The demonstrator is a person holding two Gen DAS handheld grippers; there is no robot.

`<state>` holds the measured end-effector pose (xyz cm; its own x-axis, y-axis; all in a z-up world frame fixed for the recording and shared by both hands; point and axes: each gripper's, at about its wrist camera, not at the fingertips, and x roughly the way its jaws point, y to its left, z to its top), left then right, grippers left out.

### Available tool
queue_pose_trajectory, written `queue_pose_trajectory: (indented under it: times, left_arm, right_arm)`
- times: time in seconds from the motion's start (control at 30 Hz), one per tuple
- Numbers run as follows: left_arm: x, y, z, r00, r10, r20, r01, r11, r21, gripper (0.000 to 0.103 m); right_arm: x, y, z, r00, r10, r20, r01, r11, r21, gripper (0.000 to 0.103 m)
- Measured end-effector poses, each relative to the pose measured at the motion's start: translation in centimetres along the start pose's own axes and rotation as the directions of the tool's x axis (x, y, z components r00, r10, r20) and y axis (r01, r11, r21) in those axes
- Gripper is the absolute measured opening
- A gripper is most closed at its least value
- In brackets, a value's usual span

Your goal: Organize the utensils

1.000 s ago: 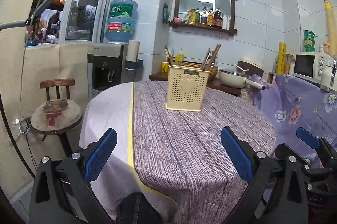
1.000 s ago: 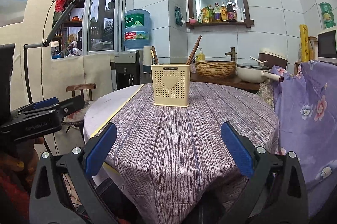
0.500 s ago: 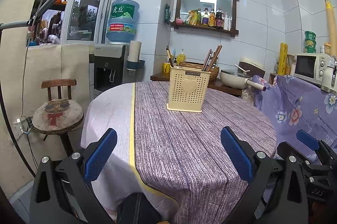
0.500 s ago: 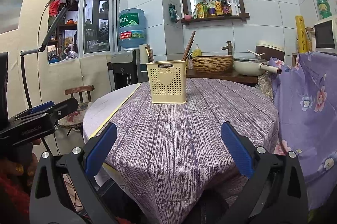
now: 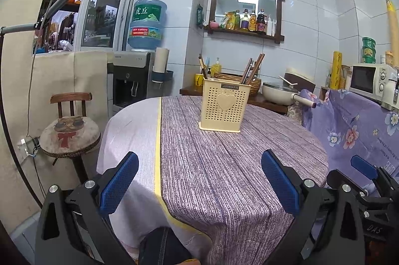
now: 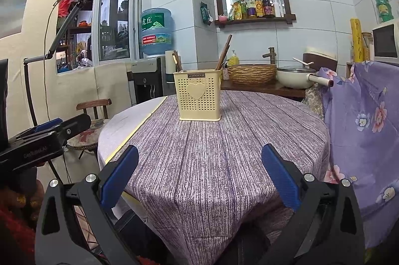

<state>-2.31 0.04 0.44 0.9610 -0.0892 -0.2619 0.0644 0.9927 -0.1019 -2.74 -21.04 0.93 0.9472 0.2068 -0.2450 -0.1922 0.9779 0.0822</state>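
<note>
A cream perforated utensil holder (image 5: 223,108) (image 6: 198,98) with a heart on its front stands upright near the far side of a round table covered by a purple striped cloth (image 5: 224,170) (image 6: 224,152). Brown chopsticks (image 5: 251,70) (image 6: 224,51) lean out of it at both ends. My left gripper (image 5: 199,182) hangs open over the table's near edge, nothing between its blue pads. My right gripper (image 6: 199,180) is open too, empty, at the near edge, well short of the holder. Each gripper shows at the side of the other's view.
A wooden chair (image 5: 71,130) with a cat cushion stands left of the table. A water dispenser (image 5: 132,80), a wicker basket (image 6: 251,73) and a white pot (image 6: 296,78) are behind it. A floral purple cloth (image 6: 366,130) covers furniture at the right, with a microwave (image 5: 371,79) on top.
Both grippers have drawn back and dropped slightly, so the holder sits higher and a little further off in both views. Both stayed open and empty.
</note>
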Motion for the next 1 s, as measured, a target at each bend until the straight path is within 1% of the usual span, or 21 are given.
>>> queue_pose_trajectory:
  times: [1.0]
  left_arm:
    - [0.06, 0.41, 0.09, 1.000, 0.007, -0.016, -0.007, 1.000, 0.003, 0.098]
  right_arm:
    - [0.19, -0.40, -0.03, 1.000, -0.002, -0.011, 0.001, 1.000, -0.002, 0.097]
